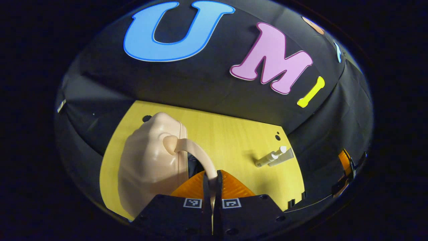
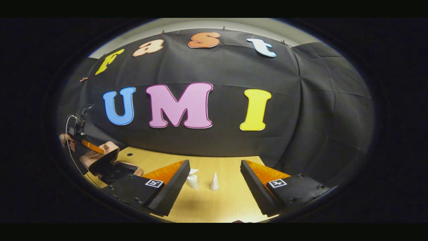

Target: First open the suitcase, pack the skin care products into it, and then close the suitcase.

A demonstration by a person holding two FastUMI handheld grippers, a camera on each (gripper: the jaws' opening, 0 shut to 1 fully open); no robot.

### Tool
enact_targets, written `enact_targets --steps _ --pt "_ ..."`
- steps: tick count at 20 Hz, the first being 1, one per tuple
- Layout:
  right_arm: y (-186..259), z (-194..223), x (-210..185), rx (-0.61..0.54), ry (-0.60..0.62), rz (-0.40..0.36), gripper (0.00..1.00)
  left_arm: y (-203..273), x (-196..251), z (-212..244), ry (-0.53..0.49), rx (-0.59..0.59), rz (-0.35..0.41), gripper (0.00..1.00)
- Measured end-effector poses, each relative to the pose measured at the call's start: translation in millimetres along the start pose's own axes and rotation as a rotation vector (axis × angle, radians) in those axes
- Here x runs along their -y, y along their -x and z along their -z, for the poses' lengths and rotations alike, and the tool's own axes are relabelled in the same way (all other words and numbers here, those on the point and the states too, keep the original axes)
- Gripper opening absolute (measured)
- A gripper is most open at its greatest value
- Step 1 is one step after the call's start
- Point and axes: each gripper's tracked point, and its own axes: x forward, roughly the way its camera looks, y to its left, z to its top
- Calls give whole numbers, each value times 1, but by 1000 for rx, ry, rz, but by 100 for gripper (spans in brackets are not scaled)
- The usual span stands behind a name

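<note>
A pale pink suitcase (image 1: 150, 160) lies at the left of the yellow table (image 1: 234, 134) with its lid tilted up. My left gripper (image 1: 212, 182) is shut on the lid's curved handle (image 1: 194, 150). A white pump bottle (image 1: 267, 160) and a white tube (image 1: 282, 157) lie side by side at the table's right. In the right gripper view the bottle (image 2: 193, 180) and the tube (image 2: 214, 182) stand just ahead, between the spread fingers of my open right gripper (image 2: 214, 163), which touches neither. The suitcase (image 2: 103, 157) is at the far left, showing its dark inside, with the left gripper (image 2: 90, 146) at its lid.
A hand (image 2: 65, 140) holds the left gripper, with a cable looping beside it. The black cloth wall (image 2: 214, 140) runs close behind the table. The table's right edge (image 1: 294, 187) is just past the two products.
</note>
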Motion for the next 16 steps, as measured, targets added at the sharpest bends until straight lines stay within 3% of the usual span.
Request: enact_targets --steps 5,11,16 --pt "-1 -3 -16 10 10 -19 97 25 -46 -7 -87 1 -149 7" --pt "-2 -8 -33 24 25 -46 97 62 -103 -20 -73 19 -211 7" --pt "-4 -7 -46 24 32 -54 97 90 -190 -12 -83 10 -386 8"
